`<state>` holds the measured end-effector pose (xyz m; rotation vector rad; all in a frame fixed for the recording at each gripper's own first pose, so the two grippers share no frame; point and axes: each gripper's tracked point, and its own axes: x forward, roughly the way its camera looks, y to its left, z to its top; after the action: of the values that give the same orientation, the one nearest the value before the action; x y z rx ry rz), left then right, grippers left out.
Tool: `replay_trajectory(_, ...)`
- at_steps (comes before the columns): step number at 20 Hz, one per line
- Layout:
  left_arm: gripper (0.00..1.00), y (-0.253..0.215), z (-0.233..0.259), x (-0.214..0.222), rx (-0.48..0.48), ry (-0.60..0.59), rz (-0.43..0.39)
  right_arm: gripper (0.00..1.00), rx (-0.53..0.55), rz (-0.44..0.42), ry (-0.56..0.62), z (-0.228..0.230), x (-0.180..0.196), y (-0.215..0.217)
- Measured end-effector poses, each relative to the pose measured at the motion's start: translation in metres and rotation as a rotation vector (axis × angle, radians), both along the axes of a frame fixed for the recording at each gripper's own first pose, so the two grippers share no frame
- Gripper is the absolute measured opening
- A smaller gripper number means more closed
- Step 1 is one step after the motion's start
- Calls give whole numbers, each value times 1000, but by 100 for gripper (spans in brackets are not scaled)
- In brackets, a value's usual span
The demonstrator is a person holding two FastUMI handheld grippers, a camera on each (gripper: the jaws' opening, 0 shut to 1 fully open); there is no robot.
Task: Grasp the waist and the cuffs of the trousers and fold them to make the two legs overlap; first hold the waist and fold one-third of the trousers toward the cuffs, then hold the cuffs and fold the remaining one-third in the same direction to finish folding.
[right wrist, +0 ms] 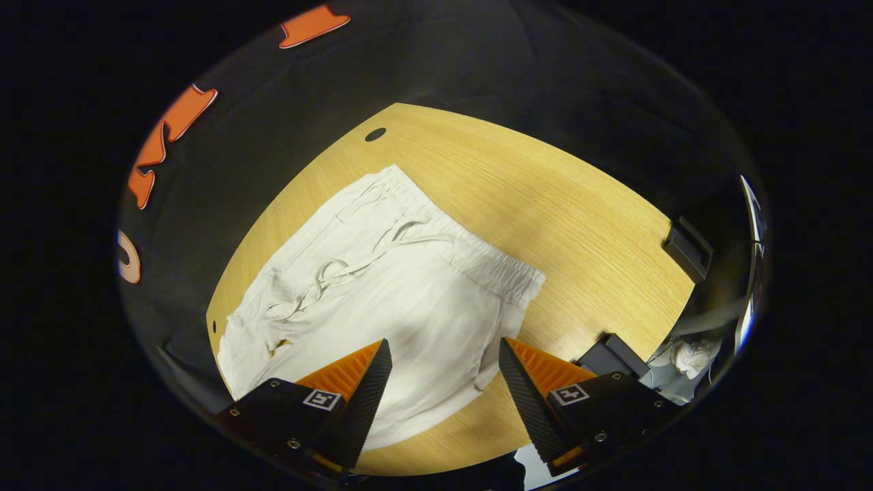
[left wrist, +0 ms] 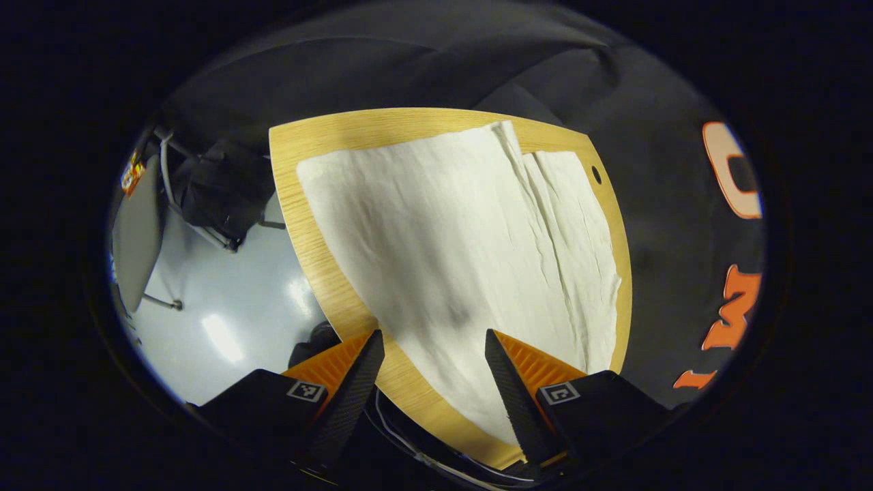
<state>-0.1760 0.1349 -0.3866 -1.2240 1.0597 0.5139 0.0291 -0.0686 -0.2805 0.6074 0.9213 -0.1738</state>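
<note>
White trousers lie flat on a light wooden table. In the left gripper view the two legs stretch away side by side, their cuffs at the table's far end. My left gripper is open above the near part of the legs, holding nothing. The right gripper view takes in the elastic waist with its drawstring loose across the front. My right gripper hovers open over the hip area, nothing between its fingers.
The wooden table has a small cable hole near its far edge. Dark blocks sit at its right edge. Black cloth walls the booth. Beside the table, grey floor and a metal stand.
</note>
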Motion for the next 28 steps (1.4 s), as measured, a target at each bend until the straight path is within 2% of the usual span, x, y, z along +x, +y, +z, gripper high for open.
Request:
replay_trajectory(2,100,18,-1,-8,-36,-15,75,95,7,-6,11,-4,-1,0)
replay_trajectory(3,91,23,-1,-10,-51,-26,109,95,12,-14,11,-4,-1,-1)
replay_trajectory(5,89,21,-2,-2,-75,-46,164,95,18,-31,6,-6,0,-6)
replay_trajectory(7,82,26,-1,4,-114,-102,217,95,29,-50,14,-10,1,-9)
replay_trajectory(8,82,26,-2,9,-128,-122,227,95,39,-60,15,-11,2,-10)
replay_trajectory(12,72,21,-6,43,-117,-184,217,95,82,-82,23,-17,2,-7)
replay_trajectory(16,73,17,-5,71,-96,-244,224,95,92,-93,29,-25,-3,-8)
replay_trajectory(18,72,13,-10,78,-74,-237,181,95,100,-97,48,-31,-8,-8)
replay_trajectory(20,55,13,-14,80,-32,-221,117,95,106,-109,47,-34,-9,-11)
replay_trajectory(21,44,14,-20,77,-10,-204,87,95,103,-115,46,-37,-9,-14)
replay_trajectory(23,12,17,-21,79,0,-211,60,95,98,-129,60,-43,-11,-19)
replay_trajectory(26,8,15,-21,76,50,-207,-30,95,109,-149,50,-48,-2,-24)
replay_trajectory(28,6,16,-11,84,55,-248,-50,96,114,-159,19,-45,10,-26)
